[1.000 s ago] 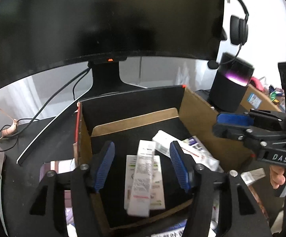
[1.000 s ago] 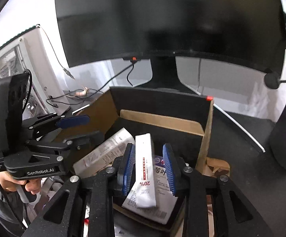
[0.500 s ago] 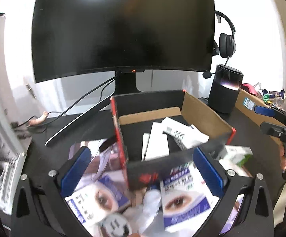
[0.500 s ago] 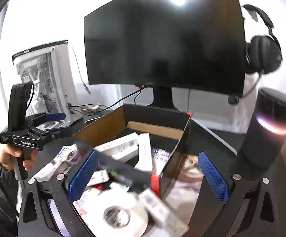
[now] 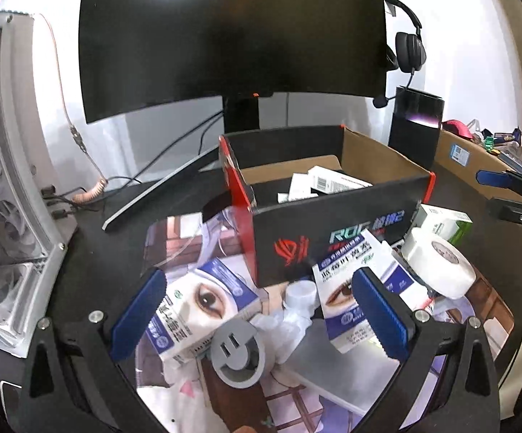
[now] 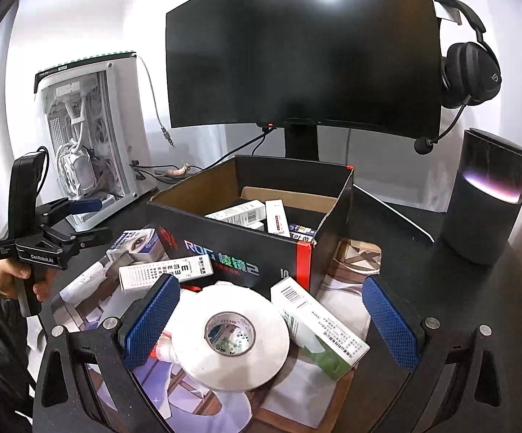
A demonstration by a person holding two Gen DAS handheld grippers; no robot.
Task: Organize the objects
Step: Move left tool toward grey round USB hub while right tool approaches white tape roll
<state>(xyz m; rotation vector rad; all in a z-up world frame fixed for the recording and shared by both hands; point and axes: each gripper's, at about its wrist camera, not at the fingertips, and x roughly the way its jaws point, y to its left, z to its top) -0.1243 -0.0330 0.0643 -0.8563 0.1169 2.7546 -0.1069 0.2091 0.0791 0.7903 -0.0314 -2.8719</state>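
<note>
The black ROG box stands open on the desk with several slim white cartons lying inside. My left gripper is open in front of the box, over two eye-drop cartons, a small white bottle and a grey smiley disc. Nothing is pressed by its pads. My right gripper is open too, above a white tape roll and a green-and-white carton. An eye-chart carton leans on the box front.
A large dark monitor stands behind the box, with a headset and a black speaker to the right. At far left are a white PC case and cables. A brown cardboard box sits at right.
Both grippers let go of the slim cartons inside the box, opened wide, and drew back out of it to the clutter in front.
</note>
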